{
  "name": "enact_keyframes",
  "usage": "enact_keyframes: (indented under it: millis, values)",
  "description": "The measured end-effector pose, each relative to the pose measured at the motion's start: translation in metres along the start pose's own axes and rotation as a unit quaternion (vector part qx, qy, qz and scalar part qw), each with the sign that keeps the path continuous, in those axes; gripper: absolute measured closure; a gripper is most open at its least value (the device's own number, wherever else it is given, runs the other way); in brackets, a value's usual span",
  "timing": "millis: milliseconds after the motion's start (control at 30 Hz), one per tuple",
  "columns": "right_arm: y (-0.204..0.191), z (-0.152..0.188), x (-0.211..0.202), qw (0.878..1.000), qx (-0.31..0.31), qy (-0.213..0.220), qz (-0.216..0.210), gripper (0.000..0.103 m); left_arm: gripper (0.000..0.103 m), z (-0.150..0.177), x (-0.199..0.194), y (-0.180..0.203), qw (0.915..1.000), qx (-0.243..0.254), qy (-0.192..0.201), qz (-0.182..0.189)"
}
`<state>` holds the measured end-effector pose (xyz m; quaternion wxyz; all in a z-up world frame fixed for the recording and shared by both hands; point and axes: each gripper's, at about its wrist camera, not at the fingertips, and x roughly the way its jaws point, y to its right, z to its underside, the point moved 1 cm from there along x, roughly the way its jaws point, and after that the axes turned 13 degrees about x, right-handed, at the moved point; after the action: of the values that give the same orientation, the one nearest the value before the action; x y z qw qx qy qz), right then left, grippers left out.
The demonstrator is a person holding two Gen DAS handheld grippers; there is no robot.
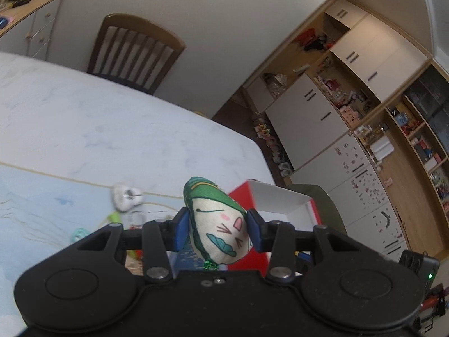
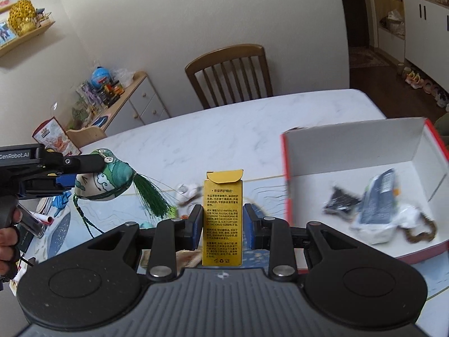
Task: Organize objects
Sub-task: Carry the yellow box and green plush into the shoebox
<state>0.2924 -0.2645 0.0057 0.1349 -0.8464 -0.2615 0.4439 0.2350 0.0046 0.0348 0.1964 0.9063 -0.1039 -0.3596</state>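
Grippers carry items toward the red box [image 2: 362, 151] on the table [image 2: 224, 129]: left gripper [image 1: 217, 229] clamps a sachet [image 1: 217, 224], right gripper [image 2: 222, 221] pinches a yellow carton [image 2: 222, 216], both aloft, release over the box apparently next.

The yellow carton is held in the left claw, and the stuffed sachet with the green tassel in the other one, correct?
Not quite: the yellow carton sits in the right claw, as the right wrist view shows. The stuffed sachet is in the left claw.
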Motion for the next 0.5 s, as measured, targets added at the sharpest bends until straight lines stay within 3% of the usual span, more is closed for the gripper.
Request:
enact_keyframes:
  millis: [500]
  values:
    - [0.122, -0.060, -0.014, 0.995, 0.019, -0.033, 0.089, 0.074, 0.061, -0.008, 0.108, 0.135, 0.9954, 0.083, -0.045, 0.015]
